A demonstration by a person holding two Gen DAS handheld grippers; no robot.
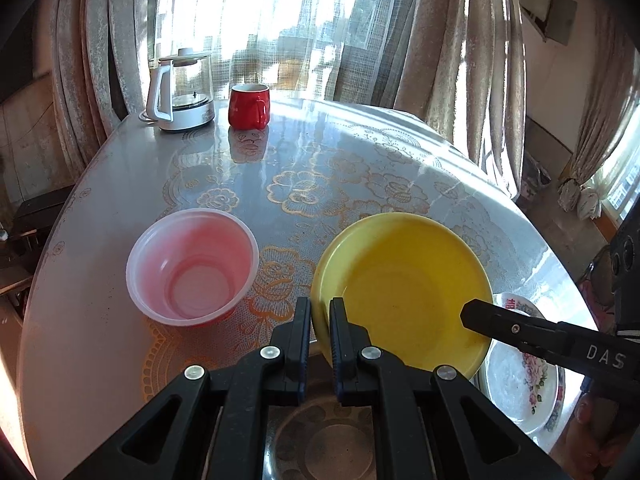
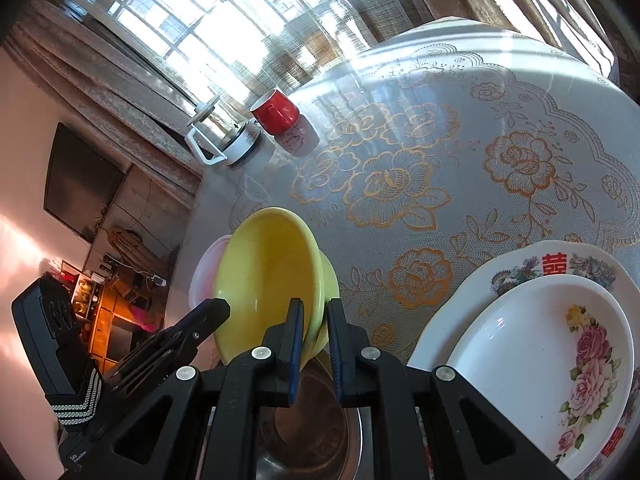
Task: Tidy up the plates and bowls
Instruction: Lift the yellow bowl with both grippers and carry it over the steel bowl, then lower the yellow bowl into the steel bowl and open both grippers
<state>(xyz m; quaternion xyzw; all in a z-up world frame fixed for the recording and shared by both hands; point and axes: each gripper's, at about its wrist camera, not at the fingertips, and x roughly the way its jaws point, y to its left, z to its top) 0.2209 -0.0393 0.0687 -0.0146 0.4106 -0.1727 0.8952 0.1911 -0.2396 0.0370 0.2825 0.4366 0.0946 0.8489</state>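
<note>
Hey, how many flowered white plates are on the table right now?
2: a large flowered plate at the table's near right edge, and a smaller flowered plate stacked in it. More may be hidden under them.

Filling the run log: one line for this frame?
left gripper: shut on yellow bowl | right gripper: shut on yellow bowl | pink bowl: on table

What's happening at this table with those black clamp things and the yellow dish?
A person is tidying dishes with a pair of hand-held tongs. The left tongs and the right tongs are each shut on the rim of the yellow bowl, on opposite sides, carrying it together tilted above the table. A pink plastic bowl sits beside it, two flowered plates are stacked on the other side, and a metal bowl lies just below the tongs.
</note>
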